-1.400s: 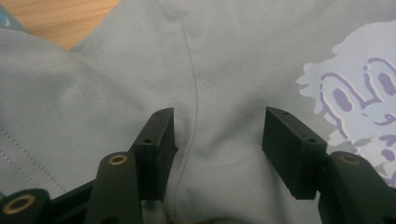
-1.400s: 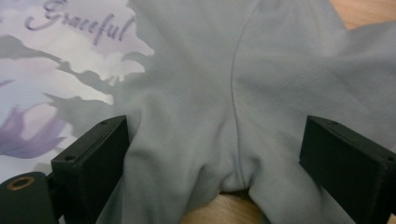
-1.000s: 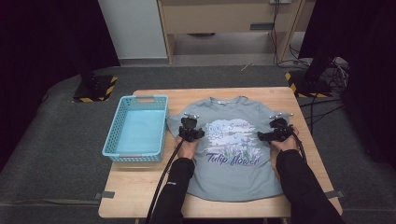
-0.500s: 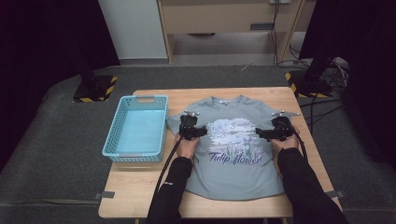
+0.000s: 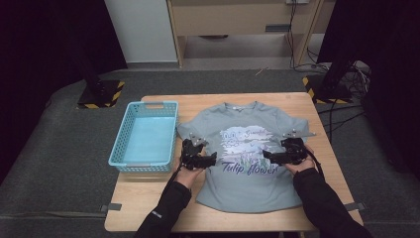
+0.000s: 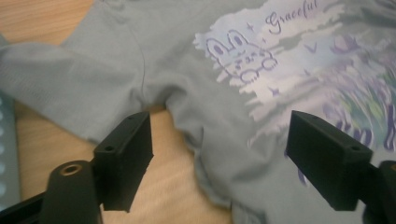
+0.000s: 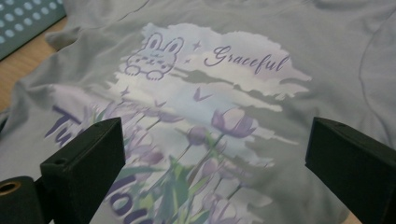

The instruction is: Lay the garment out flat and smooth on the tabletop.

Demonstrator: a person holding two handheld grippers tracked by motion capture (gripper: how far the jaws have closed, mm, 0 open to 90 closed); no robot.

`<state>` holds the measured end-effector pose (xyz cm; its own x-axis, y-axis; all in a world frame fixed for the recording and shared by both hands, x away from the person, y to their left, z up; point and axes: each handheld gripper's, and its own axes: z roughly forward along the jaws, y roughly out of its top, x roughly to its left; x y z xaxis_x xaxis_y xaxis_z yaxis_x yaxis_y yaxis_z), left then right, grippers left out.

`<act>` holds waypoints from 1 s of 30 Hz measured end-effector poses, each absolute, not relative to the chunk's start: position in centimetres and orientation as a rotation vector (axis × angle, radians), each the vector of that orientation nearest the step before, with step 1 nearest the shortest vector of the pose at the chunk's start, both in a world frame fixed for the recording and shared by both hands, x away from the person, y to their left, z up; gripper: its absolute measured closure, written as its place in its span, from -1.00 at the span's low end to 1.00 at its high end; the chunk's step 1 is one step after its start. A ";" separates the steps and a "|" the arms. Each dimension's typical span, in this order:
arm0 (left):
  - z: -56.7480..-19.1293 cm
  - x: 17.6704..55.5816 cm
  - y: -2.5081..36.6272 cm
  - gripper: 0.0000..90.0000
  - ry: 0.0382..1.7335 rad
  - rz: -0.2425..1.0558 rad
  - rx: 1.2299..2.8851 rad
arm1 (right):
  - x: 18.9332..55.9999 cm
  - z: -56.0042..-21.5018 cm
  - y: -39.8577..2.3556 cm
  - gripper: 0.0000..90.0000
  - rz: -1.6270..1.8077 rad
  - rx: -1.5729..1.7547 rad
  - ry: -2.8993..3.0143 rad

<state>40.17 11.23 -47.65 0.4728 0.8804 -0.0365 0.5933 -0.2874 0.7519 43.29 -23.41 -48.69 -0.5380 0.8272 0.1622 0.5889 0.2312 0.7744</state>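
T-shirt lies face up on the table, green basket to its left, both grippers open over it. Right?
Not quite: the basket is light blue, not green, as the high view shows. The T-shirt does lie face up, with the left gripper and right gripper open over it.

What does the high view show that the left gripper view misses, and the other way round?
Only the high view takes in the whole grey printed T-shirt spread flat on the light wooden table, the full turquoise plastic basket beside it, both forearms, and the right gripper.

Only the left gripper view shows, close up, the bunny drawing and the puckered fabric under the sleeve, with the left gripper open above it, its jaws just opened wider and nothing between them.

Both show the shirt, the table and the left gripper.
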 end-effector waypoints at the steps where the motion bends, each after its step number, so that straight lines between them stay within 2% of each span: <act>1: -47.7 39.6 11.4 -0.54 1.214 0.523 2.009 | 43.1 -48.7 -23.4 -0.89 1.208 1.323 2.235; 6: -48.0 37.5 11.9 -0.62 1.175 0.543 2.058 | 41.7 -49.0 -23.6 -0.92 1.206 1.296 2.302; 17: -49.4 33.7 13.2 -0.70 1.170 0.478 2.173 | 38.9 -49.2 -24.9 -0.94 1.178 1.264 2.330; 24: -49.7 32.4 14.2 -0.77 1.189 0.466 2.199 | 37.7 -49.3 -25.6 -0.96 1.176 1.249 2.315; 27: -49.5 31.9 15.0 -0.77 1.194 0.527 2.217 | 37.4 -49.6 -25.9 -0.96 1.141 1.259 2.316; 30: -49.8 31.6 15.7 -0.81 1.228 0.512 2.255 | 37.3 -49.9 -26.4 -0.95 1.064 1.257 2.332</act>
<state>31.59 15.70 -49.85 0.5182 0.8515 0.0801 0.6559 -0.4558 0.6017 37.26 -26.44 -49.95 -0.5793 0.8101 0.0905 0.5995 0.3481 0.7207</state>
